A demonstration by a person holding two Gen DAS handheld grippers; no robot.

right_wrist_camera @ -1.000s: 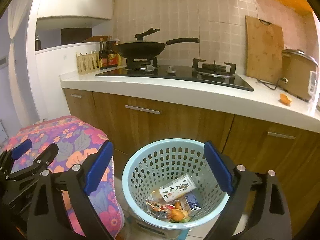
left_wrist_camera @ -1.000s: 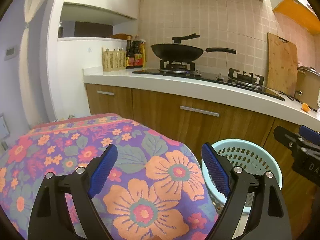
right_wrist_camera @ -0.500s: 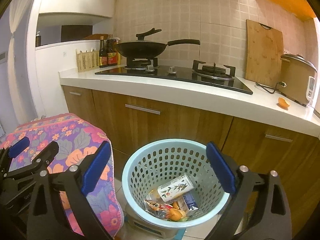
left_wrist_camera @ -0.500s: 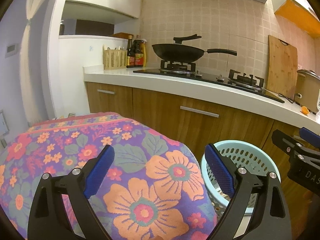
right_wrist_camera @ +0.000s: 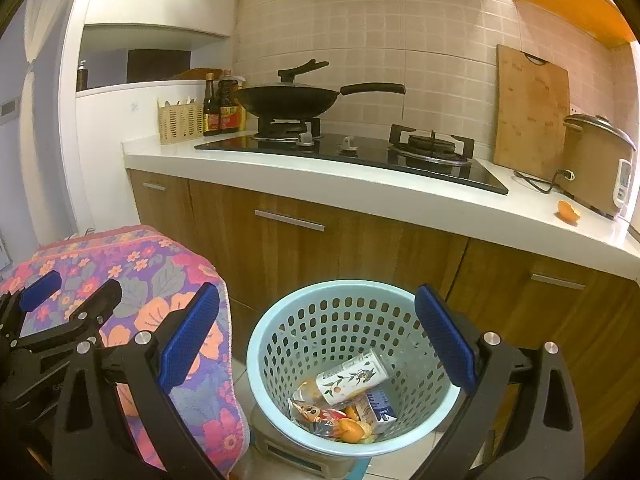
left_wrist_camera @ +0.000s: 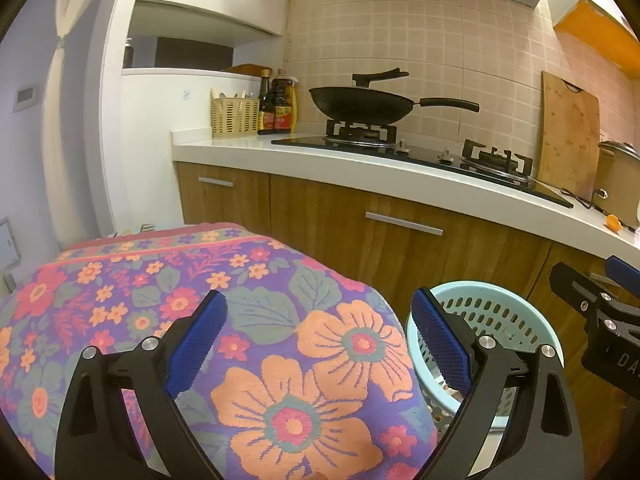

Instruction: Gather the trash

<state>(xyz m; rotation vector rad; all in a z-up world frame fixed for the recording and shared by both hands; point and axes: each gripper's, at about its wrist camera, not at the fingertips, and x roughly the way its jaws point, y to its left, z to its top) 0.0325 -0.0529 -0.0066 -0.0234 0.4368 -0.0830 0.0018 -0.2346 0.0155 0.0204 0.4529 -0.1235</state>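
Note:
A light blue perforated basket (right_wrist_camera: 276, 332) stands on the floor before the wooden cabinets; it also shows in the left wrist view (left_wrist_camera: 516, 320). Inside lie a white carton with fruit print (right_wrist_camera: 352, 376), a small blue carton (right_wrist_camera: 380, 410), a snack wrapper (right_wrist_camera: 316, 414) and orange peel (right_wrist_camera: 354, 430). A piece of orange peel (right_wrist_camera: 568, 212) lies on the white counter near the rice cooker, also seen in the left wrist view (left_wrist_camera: 613, 223). My right gripper (right_wrist_camera: 318, 340) is open and empty above the basket. My left gripper (left_wrist_camera: 318, 342) is open and empty above the floral cloth (left_wrist_camera: 280, 320).
The floral cloth (right_wrist_camera: 168, 280) covers a surface left of the basket. On the counter (right_wrist_camera: 360, 188) are a gas hob with a black wok (right_wrist_camera: 292, 100), sauce bottles (right_wrist_camera: 220, 108), a utensil basket (right_wrist_camera: 180, 122), a cutting board (right_wrist_camera: 532, 112) and a rice cooker (right_wrist_camera: 596, 164).
Both grippers have risen and pulled back slightly, so the counter sits lower in both views. Both stay open and empty. The basket's contents have not moved.

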